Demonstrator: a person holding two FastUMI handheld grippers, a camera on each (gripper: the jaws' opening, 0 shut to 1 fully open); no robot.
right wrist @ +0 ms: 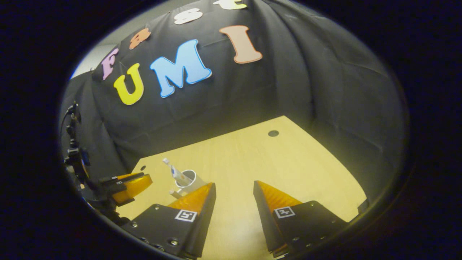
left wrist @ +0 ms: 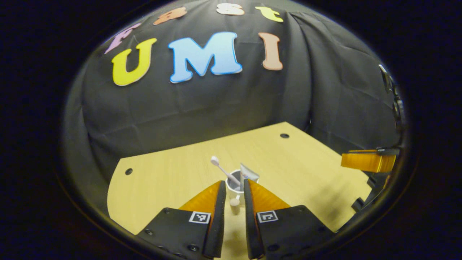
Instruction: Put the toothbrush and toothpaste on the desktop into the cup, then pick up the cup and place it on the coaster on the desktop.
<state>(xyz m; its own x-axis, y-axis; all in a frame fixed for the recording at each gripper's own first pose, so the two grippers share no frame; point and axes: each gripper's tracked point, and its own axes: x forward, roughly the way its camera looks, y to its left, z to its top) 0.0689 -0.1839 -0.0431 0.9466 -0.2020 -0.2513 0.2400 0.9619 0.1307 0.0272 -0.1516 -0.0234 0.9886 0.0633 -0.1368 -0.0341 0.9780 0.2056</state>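
Observation:
A white cup (left wrist: 231, 187) stands on the wooden desktop (left wrist: 306, 173), with a toothbrush (left wrist: 223, 168) and a toothpaste tube (left wrist: 249, 174) leaning out of it. Its stubby handle (left wrist: 234, 206) points back at my left gripper (left wrist: 234, 184), which is open by a narrow gap; the handle lies in line with that gap, untouched. In the right gripper view the cup (right wrist: 187, 177) sits just past the left fingertip, and the left gripper (right wrist: 133, 183) hangs a little to the left of it. My right gripper (right wrist: 234, 187) is open wide and holds nothing. It shows at the right edge of the left gripper view (left wrist: 366, 161).
The desktop has small round holes (left wrist: 284, 135) (left wrist: 128, 171) near its far corners. Black cloth walls close in behind and on both sides. Bare wood (right wrist: 270, 162) stretches ahead of the right gripper up to the far edge.

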